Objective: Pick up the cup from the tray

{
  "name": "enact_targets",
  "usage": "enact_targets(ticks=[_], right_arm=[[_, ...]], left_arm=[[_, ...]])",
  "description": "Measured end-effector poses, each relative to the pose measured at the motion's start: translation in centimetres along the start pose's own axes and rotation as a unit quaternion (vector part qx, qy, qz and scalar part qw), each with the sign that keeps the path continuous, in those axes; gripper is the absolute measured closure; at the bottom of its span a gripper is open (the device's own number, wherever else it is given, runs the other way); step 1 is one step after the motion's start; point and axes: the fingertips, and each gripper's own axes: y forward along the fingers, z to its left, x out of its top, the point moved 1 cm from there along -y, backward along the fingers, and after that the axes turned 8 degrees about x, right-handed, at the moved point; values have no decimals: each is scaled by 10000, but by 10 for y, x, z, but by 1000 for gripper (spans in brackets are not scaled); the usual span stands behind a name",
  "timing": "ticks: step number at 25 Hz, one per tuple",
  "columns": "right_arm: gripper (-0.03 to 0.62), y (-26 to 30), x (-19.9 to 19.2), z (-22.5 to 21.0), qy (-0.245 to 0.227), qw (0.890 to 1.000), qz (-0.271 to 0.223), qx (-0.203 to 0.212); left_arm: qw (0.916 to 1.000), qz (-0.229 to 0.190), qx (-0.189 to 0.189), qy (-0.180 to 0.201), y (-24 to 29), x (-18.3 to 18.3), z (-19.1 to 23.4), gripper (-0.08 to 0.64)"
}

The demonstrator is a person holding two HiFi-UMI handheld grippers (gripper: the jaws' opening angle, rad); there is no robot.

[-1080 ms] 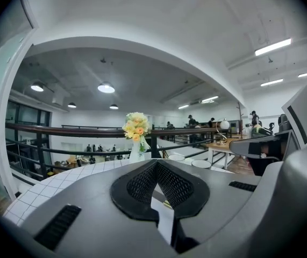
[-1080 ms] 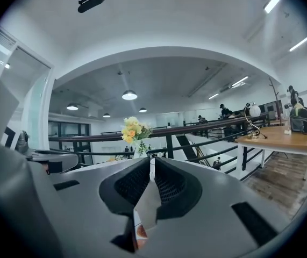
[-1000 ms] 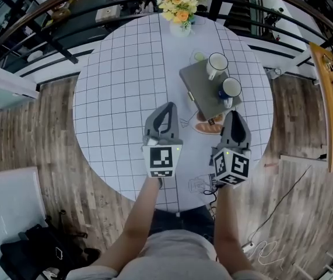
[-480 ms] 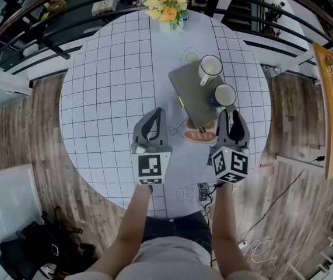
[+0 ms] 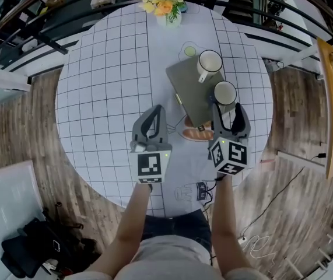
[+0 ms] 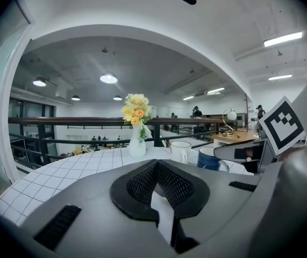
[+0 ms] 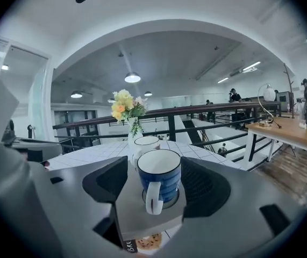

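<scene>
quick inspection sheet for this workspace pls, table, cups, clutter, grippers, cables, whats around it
surface: round white gridded table, no spills seen
job's things: grey tray carries a blue cup nearer and a white mug farther, both upright
clutter: vase of flowers at the far edge; small glass beyond the tray; biscuit packet at the tray's near corner
grippers: left gripper shut, empty; right gripper open, jaws have just been opening, blue cup lined up in the gap, pads not on it
cables: thin cable on the wood floor, right
surroundings: dark railing behind the table; wooden desk at right; black bag on the floor
</scene>
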Motion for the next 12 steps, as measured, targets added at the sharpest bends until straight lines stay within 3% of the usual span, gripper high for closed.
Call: enact_targets(ticks=[12], right_arm=[[286,24,-16,-9,113,9995,262,102]], left_arm=[[9999,61,95,-128,3,-6,6,554]])
